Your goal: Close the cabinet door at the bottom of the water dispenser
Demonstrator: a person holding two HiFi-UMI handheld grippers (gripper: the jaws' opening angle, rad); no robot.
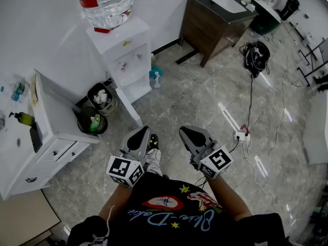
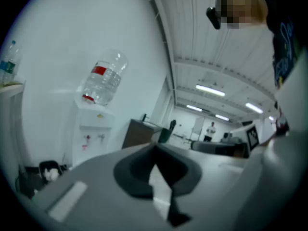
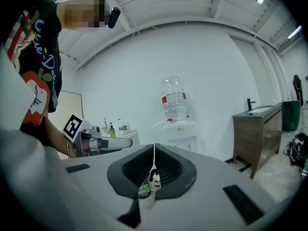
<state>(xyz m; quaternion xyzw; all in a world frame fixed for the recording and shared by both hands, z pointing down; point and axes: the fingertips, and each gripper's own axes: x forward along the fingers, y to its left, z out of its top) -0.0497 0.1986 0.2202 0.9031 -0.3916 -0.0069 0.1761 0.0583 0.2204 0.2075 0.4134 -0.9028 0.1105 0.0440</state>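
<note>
Left gripper (image 1: 142, 132), right gripper (image 1: 186, 132): two, fingers clenched empty, facing one water dispenser (image 1: 126, 60).

1. Cut off by the head view's top edge: water bottle (image 1: 105, 4) on the water dispenser (image 1: 125, 50).
2. Hidden behind the left gripper (image 2: 156, 153) in its own view: dispenser's bottom.
3. Blurred there: jaw tips.
</note>
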